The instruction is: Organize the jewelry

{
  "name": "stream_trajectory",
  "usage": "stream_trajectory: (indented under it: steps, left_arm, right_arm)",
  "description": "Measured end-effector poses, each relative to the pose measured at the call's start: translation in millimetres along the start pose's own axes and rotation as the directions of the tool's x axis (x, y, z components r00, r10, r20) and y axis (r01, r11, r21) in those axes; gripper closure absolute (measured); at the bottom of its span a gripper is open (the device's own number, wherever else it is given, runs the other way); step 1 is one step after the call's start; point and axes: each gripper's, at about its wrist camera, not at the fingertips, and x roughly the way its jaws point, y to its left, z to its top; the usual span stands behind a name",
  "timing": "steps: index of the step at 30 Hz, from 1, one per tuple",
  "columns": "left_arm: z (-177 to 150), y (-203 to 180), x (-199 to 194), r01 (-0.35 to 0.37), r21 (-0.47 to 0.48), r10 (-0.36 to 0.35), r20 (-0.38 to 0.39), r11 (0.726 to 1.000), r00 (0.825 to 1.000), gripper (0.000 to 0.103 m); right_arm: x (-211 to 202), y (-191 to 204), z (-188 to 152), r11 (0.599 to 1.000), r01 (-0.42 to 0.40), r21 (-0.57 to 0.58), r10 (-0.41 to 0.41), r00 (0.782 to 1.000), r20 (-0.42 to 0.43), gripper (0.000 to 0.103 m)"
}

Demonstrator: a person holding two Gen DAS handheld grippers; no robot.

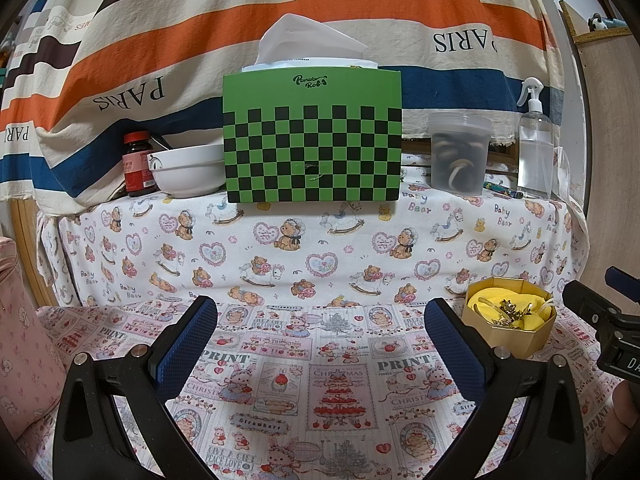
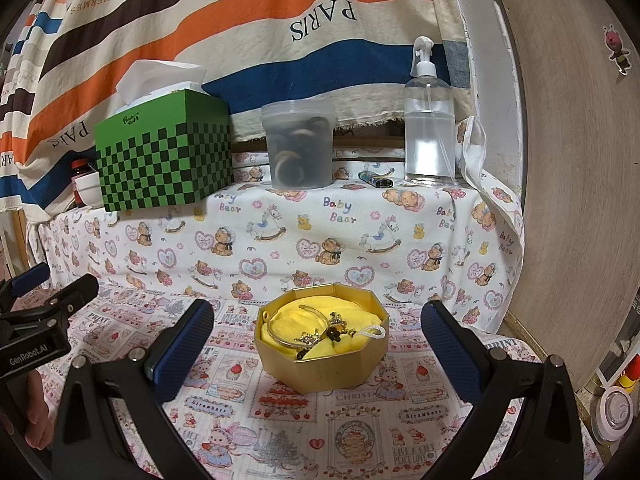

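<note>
jewelry [image 2: 324, 334] in gold box [image 2: 340, 372] | left tongs [image 1: 320, 340] spread wide, empty | right tongs [image 2: 318, 344] spread wide, empty

The printed cloth [image 1: 320, 384] in front of the left gripper [image 1: 320, 344] lies bare between its spread fingers and on toward the draped step, so passage straight ahead is free. To its right the gold octagonal box [image 2: 320, 364] stands on the cloth, directly between the wide-apart fingers of the right gripper [image 2: 318, 344], open at the top. The raised shelf behind is crowded: a green checkered tissue box [image 1: 312, 140], a white bowl [image 1: 188, 172] and a red-capped bottle [image 1: 138, 164] on the left, a clear tub [image 2: 298, 144], a lighter [image 2: 376, 179] and a spray bottle [image 2: 429, 120] on the right. A wooden panel [image 2: 568, 184] closes the right side.
</note>
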Motion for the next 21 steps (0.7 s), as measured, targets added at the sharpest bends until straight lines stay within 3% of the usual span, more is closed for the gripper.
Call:
stream_trajectory:
  steps: [21]
  left_arm:
    - [0.2,-0.5,0.0,-0.001,0.001,0.001,0.0,1.0,1.0,0.0]
  right_arm:
    - [0.7,0.3,-0.9,1.0,-0.009,-0.007,0.009,1.0,-0.004,0.0]
